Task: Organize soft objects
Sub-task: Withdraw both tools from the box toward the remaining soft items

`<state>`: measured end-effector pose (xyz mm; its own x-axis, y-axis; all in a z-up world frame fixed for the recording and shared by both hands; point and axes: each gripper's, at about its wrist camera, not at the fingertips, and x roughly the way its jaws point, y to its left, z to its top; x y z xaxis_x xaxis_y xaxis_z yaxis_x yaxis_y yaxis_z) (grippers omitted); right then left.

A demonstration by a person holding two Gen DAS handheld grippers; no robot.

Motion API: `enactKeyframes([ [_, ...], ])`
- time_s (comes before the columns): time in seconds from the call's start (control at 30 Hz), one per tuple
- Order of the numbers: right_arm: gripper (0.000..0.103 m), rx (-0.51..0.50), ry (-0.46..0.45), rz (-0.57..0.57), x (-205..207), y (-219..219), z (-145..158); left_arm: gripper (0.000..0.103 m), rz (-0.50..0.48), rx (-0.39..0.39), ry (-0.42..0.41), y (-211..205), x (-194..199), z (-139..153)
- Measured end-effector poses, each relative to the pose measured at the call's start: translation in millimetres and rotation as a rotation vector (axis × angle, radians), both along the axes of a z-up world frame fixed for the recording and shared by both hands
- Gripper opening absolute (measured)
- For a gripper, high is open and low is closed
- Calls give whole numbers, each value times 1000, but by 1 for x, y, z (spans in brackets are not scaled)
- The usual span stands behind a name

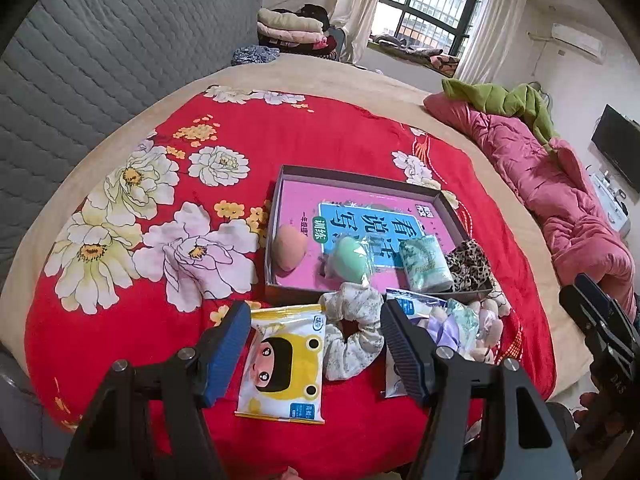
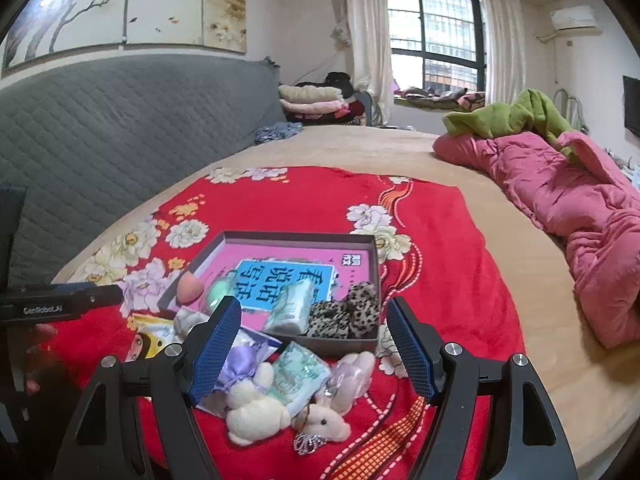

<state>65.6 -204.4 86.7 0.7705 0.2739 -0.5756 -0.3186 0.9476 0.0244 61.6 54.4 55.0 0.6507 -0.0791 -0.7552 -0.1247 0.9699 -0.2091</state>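
Bed: red floral blanket [image 1: 320, 136] spread over a tan sheet; grey quilted headboard [image 1: 100, 48] along the far-left side.
Box: shallow dark box [image 1: 280, 184] near the middle of the blanket, a pink book [image 1: 360, 200] lying flat in its bottom.
In box: peach sponge [image 1: 289, 248] at the near left corner; green sponge [image 1: 352, 260] beside it by the near wall; wrapped tissue pack [image 1: 425, 266] further right; leopard scrunchie [image 1: 470, 266] in the near right corner.
Outside box, near side: yellow wipes pack [image 1: 284, 364] flat on the blanket; pale floral scrunchie [image 1: 352, 332] touching its right edge, just under the box's near wall.
Pile by near right corner: purple sachet [image 2: 240, 364], second tissue pack [image 2: 300, 376], two small plush toys [image 2: 256, 412], a pinkish one [image 2: 356, 372] behind, all touching, on a white-and-blue packet [image 1: 416, 304].
Left gripper [image 1: 316, 354]: jaws spread wide, hanging over the wipes pack and floral scrunchie, pinching nothing.
Right gripper [image 2: 316, 350]: jaws spread wide, hanging over the pile, pinching nothing; contact with the sachet cannot be told.
Far right edge of bed: pink quilt [image 2: 580, 216] bunched up, green cloth [image 2: 508, 114] on top.
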Motion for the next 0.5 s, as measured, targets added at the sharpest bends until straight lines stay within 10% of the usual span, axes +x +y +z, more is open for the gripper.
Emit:
enactKeyframes([
  [0.5, 76, 19, 66, 84, -11, 20, -18, 67, -28, 21, 33, -11, -8, -8],
])
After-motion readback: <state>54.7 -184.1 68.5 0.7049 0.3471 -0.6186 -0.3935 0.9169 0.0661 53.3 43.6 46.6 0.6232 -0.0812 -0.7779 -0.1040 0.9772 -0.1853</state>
